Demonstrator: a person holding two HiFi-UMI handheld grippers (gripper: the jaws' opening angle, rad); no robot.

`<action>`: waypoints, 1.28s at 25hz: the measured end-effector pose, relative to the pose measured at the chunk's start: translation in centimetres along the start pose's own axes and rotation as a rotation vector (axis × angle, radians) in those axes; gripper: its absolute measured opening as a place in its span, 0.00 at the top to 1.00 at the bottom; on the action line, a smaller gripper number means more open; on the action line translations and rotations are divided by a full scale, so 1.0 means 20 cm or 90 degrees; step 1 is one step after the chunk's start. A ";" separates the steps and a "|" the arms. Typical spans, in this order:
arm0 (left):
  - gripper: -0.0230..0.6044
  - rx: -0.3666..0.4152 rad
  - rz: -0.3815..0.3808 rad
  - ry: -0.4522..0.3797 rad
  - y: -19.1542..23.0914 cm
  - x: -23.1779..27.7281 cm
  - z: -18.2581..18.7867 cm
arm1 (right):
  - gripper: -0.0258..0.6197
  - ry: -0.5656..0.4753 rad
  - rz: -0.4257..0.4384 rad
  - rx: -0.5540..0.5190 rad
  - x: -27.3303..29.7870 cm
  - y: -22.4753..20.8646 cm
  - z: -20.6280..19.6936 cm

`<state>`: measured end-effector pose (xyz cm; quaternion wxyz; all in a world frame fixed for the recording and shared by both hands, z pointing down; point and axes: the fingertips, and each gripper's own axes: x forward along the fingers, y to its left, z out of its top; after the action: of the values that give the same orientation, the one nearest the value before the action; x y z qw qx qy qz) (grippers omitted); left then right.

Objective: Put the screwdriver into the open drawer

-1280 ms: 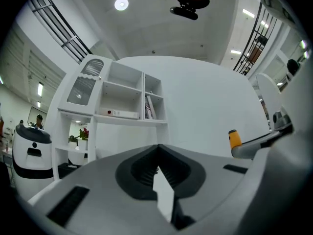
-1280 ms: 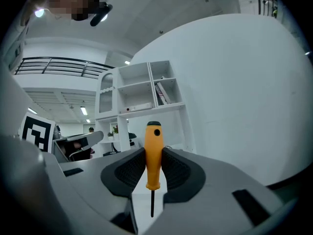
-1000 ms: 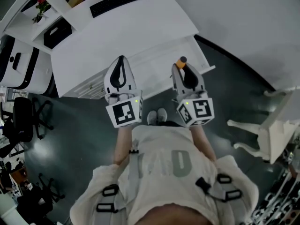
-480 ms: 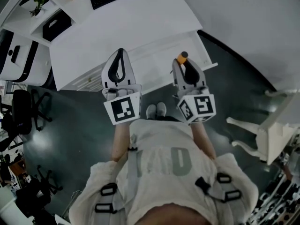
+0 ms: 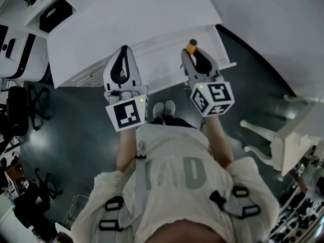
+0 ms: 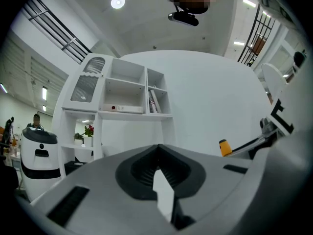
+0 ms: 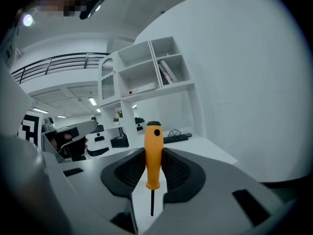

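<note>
My right gripper (image 5: 194, 54) is shut on a screwdriver (image 5: 191, 46) with an orange handle, and its black shaft points back toward me. In the right gripper view the screwdriver (image 7: 153, 151) stands upright between the dark pads (image 7: 175, 169), the handle's end poking past them. It hangs over the open white drawer (image 5: 218, 52) pulled out of the desk (image 5: 126, 24). My left gripper (image 5: 124, 50) is held level beside it, at the desk's front edge, shut with nothing in it. From the left gripper view the screwdriver (image 6: 224, 147) shows at the right.
A white shelf unit (image 7: 146, 77) stands behind the desk, with a keyboard (image 7: 176, 138) on the desktop. Black office chairs (image 5: 20, 110) are on the floor at left and a white chair (image 5: 283, 140) at right. The person's feet (image 5: 163, 109) are below the drawer.
Both grippers have shifted toward the desk in the head view. The right one, still holding the screwdriver, has dipped a little over the drawer. The jaws have not changed.
</note>
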<state>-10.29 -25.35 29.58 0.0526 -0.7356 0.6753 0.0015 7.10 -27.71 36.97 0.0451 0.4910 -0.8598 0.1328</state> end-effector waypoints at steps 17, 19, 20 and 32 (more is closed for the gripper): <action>0.95 -0.021 0.055 0.080 0.10 -0.01 -0.33 | 0.81 0.327 0.104 -0.141 0.48 -0.11 -0.65; 0.95 -0.025 0.062 0.087 0.10 -0.01 -0.35 | 0.81 0.372 0.112 -0.153 0.53 -0.14 -0.76; 0.95 -0.026 0.064 0.091 0.10 -0.02 -0.37 | 0.81 0.395 0.116 -0.163 0.55 -0.16 -0.82; 0.95 -0.051 0.102 0.147 0.16 -0.03 -0.60 | 0.81 0.580 0.185 -0.326 0.71 -0.20 -1.28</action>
<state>-14.34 -25.88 41.23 -0.0553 -0.6759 0.7331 -0.0522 1.94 -34.51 65.25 0.5128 0.2333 -0.8169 0.1234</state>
